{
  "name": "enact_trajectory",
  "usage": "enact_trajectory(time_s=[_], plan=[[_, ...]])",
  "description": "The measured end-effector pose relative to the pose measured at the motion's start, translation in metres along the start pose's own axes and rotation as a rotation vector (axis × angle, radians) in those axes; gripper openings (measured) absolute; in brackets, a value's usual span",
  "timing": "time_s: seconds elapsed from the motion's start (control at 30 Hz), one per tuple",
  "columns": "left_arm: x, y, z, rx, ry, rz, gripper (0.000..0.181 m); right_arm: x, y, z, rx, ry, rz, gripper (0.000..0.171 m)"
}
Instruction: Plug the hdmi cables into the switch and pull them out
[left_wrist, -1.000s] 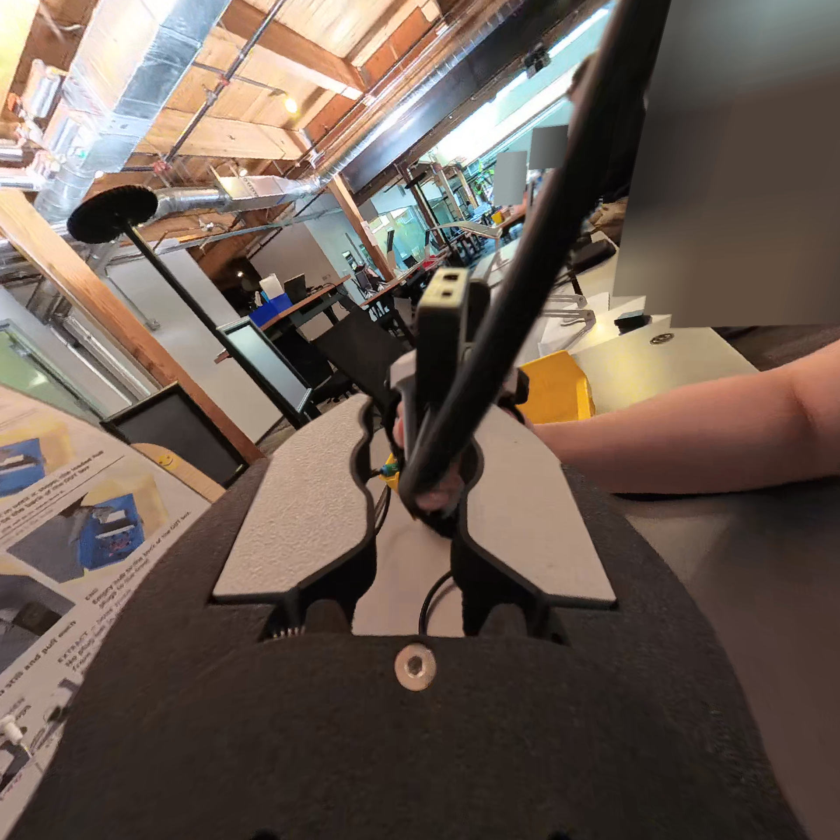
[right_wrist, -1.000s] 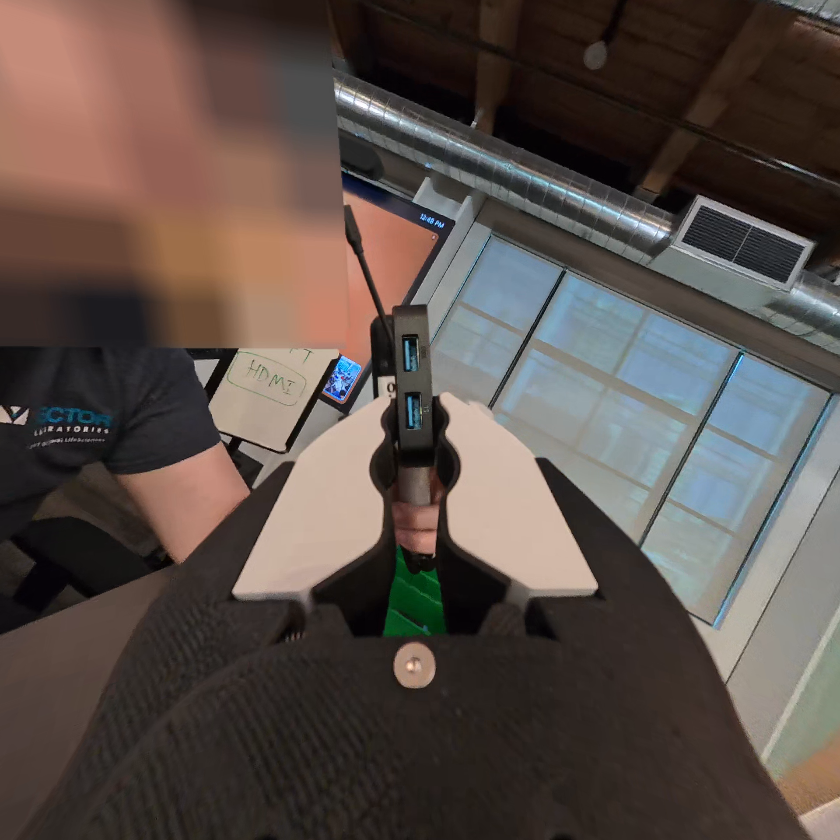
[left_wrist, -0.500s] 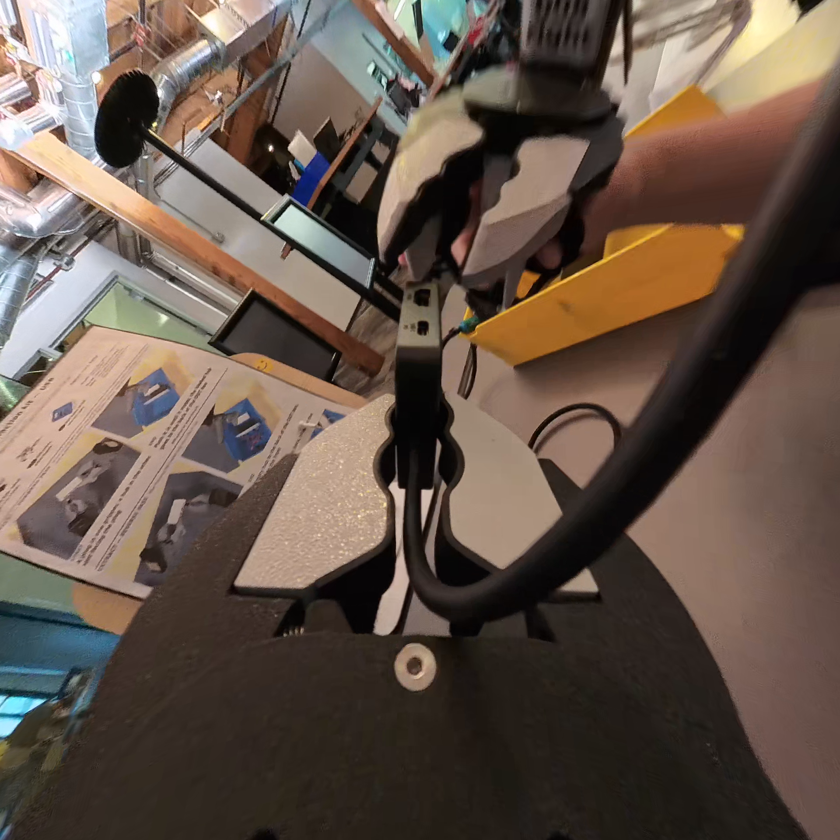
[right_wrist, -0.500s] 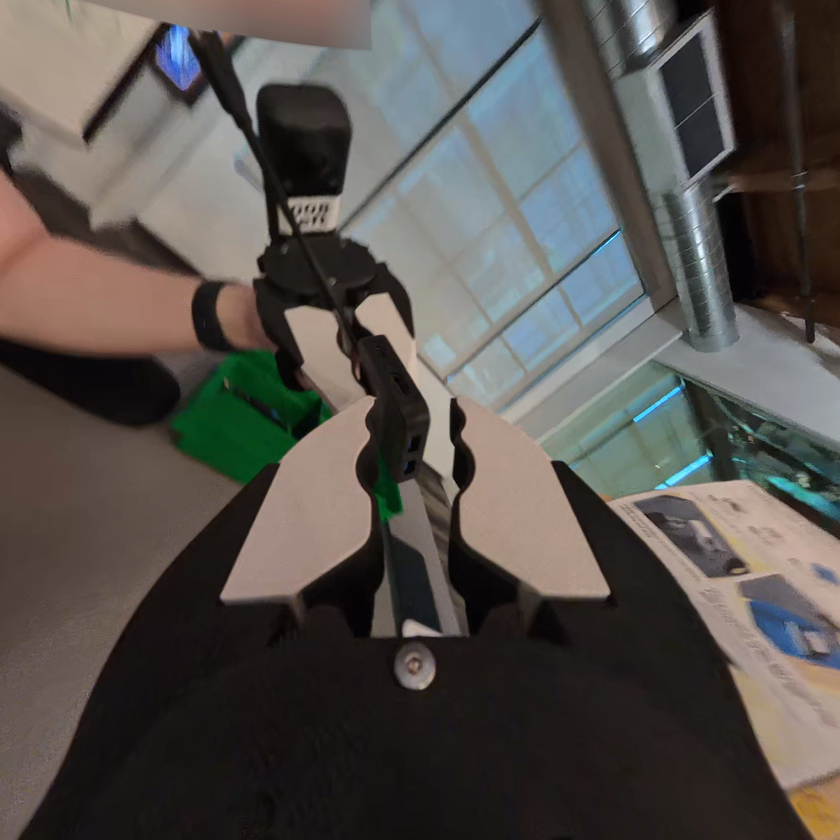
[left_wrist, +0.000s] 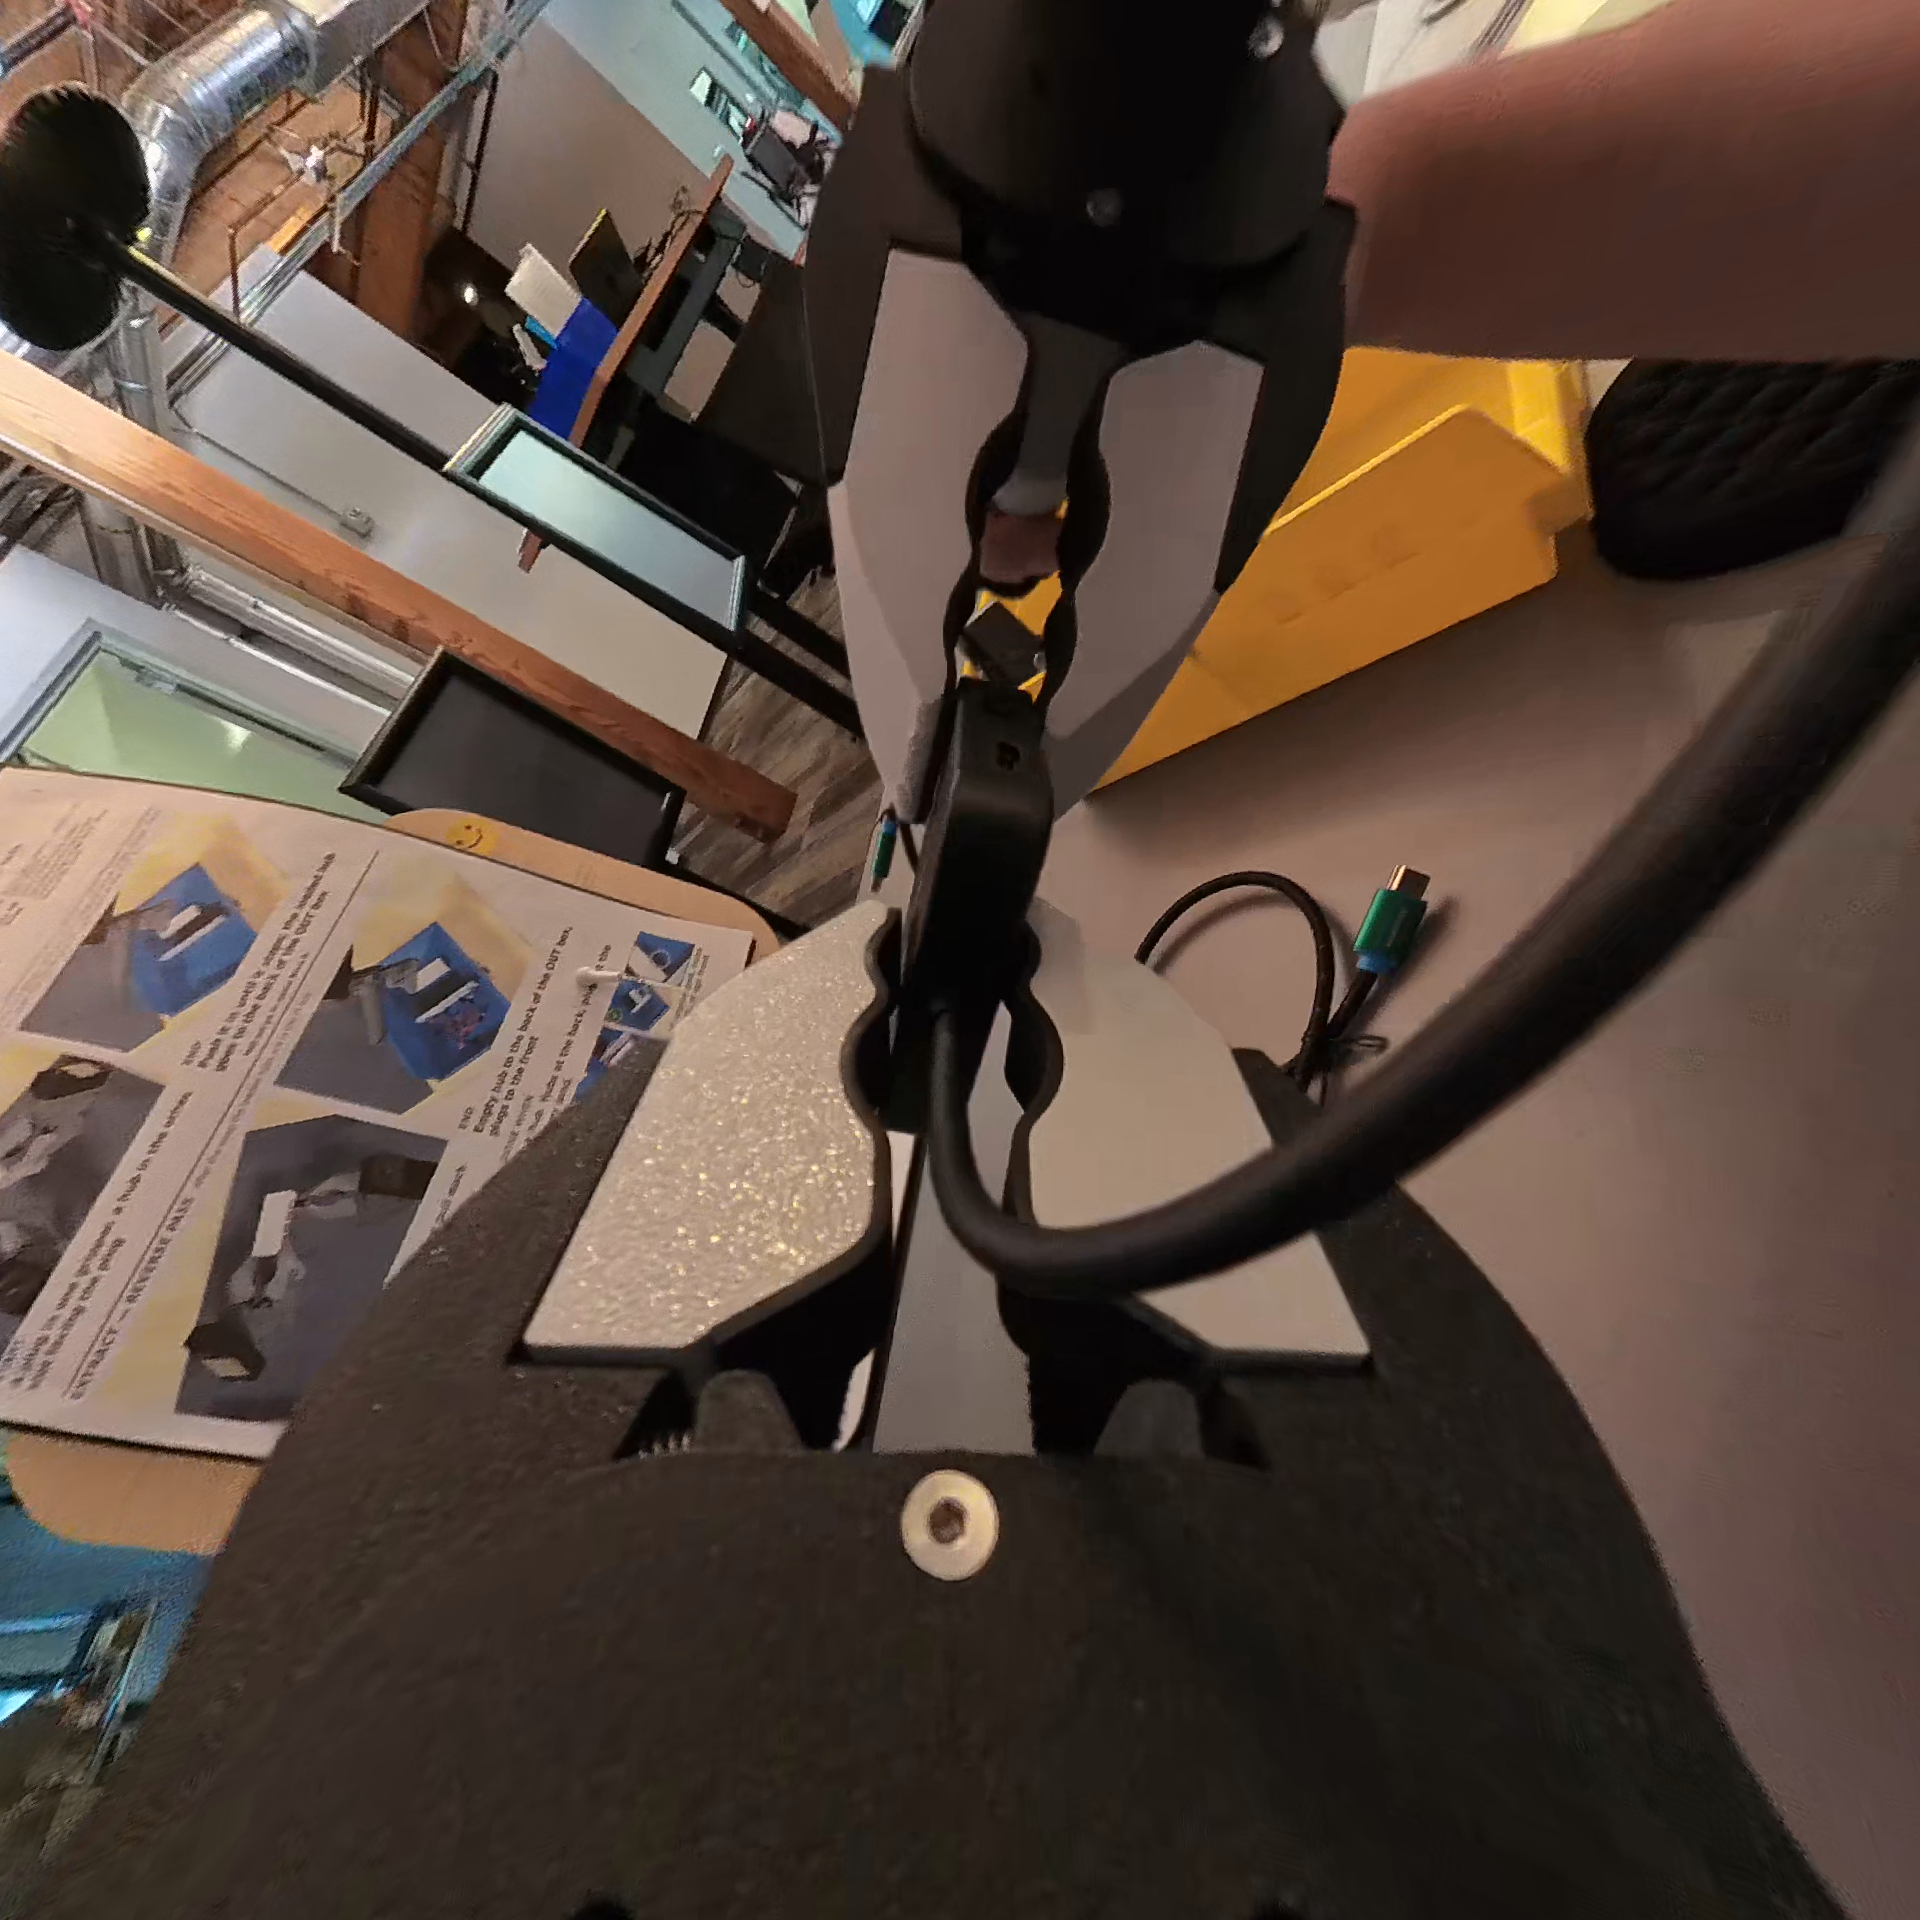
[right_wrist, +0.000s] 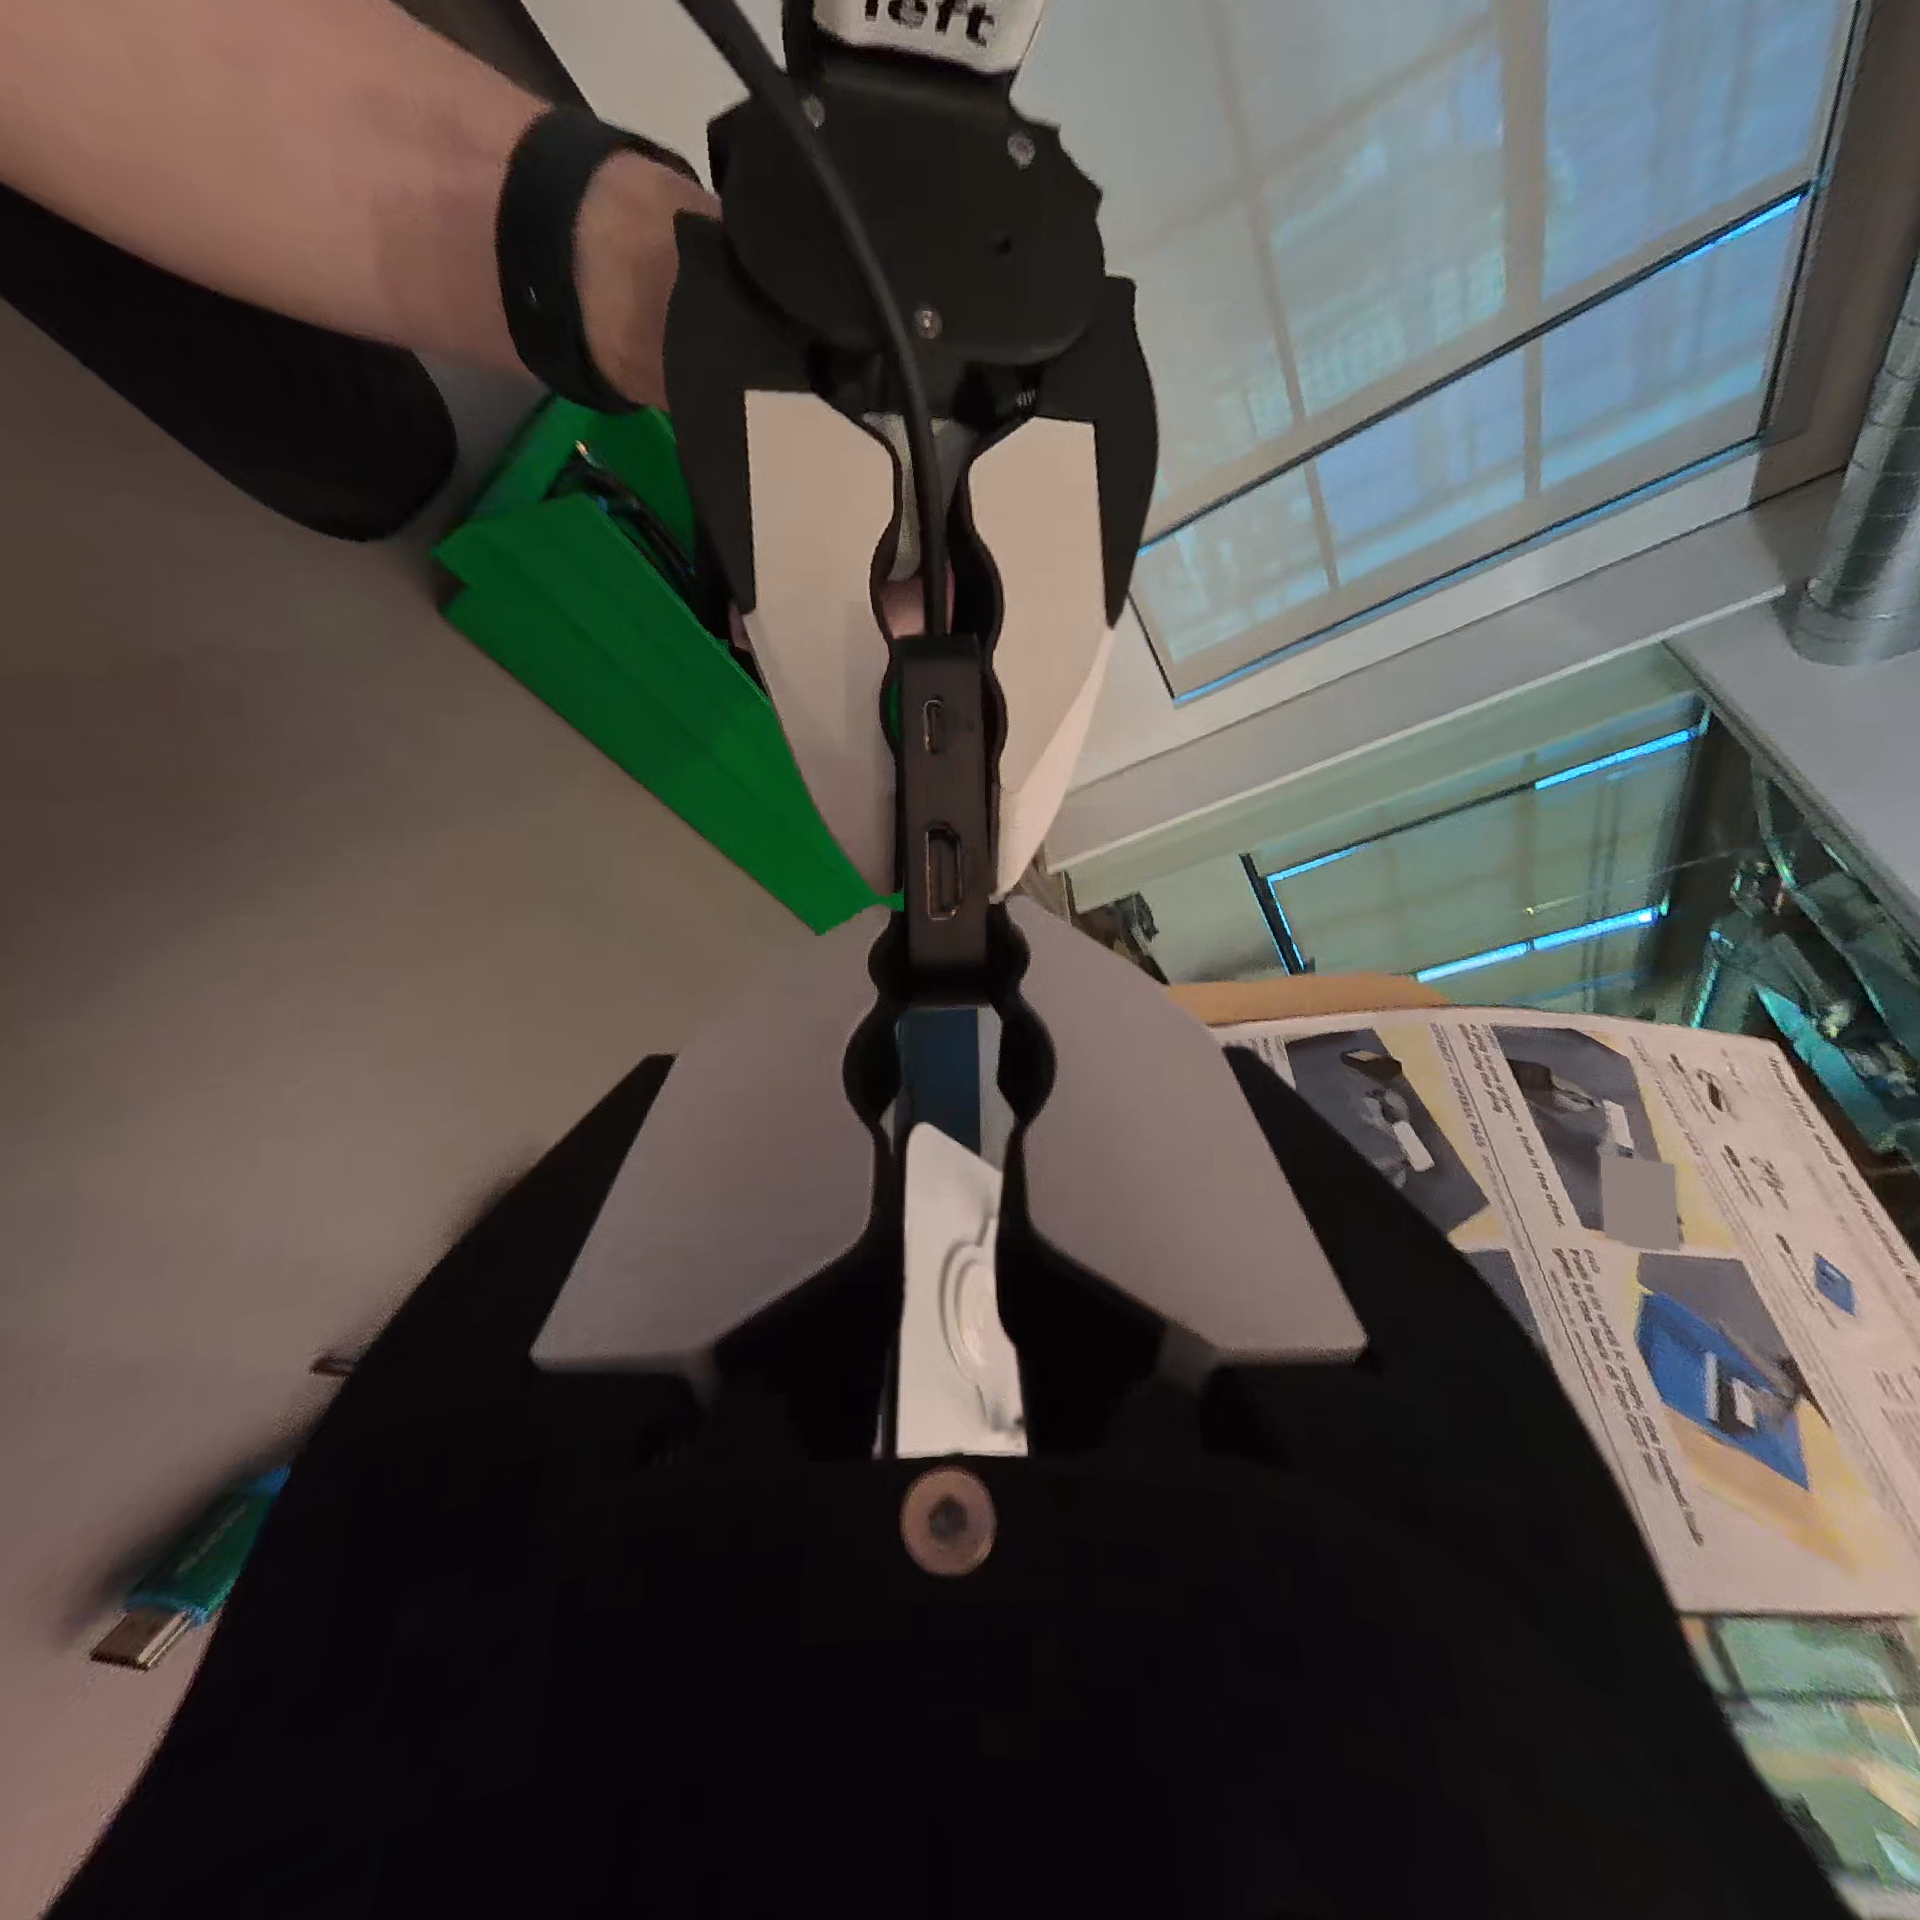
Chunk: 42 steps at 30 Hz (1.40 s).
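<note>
Left wrist view is showing the left tool (left_wrist: 961, 1029) clamping the black switch (left_wrist: 977, 862) at its cable end, while the right tool (left_wrist: 1003, 727) is closing on the far end; in the right wrist view its jaws look nearly closed around that tip, contact unclear. No plug is sitting in the open ports. A loose green-ended cable (left_wrist: 1387, 935) is lying on the grey surface (left_wrist: 1610, 1351). The switch is likely being steadied; fetching a plug comes next.

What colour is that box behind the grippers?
The box is bright green, clearest in the right wrist view.
</note>
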<state>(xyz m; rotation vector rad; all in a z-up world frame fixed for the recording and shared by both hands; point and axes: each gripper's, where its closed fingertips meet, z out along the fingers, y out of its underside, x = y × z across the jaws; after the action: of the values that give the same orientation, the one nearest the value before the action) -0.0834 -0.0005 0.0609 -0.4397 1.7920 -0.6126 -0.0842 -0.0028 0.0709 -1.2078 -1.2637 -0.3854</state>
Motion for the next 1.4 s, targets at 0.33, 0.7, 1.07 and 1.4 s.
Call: enact_trajectory(time_s=[0.33, 0.7, 1.07, 1.4], plan=[[0.002, 0.007, 0.007, -0.063, -0.038, 0.104, 0.014, -0.005, 0.004, 0.008, 0.075, 0.004, 0.026, 0.015], [-0.052, 0.035, -0.04, -0.103, -0.235, 0.117, 0.014, 0.001, 0.045, 0.001, -0.057, -0.04, 0.562, 0.023], [-0.08, 0.074, -0.072, -0.156, -0.335, 0.086, 0.014, -0.114, 0.12, 0.043, -0.473, -0.427, 0.936, 0.02], [-0.077, 0.077, -0.066, -0.183, -0.321, 0.093, 0.014, -0.165, 0.169, 0.037, -0.681, -0.512, 1.075, 0.014]])
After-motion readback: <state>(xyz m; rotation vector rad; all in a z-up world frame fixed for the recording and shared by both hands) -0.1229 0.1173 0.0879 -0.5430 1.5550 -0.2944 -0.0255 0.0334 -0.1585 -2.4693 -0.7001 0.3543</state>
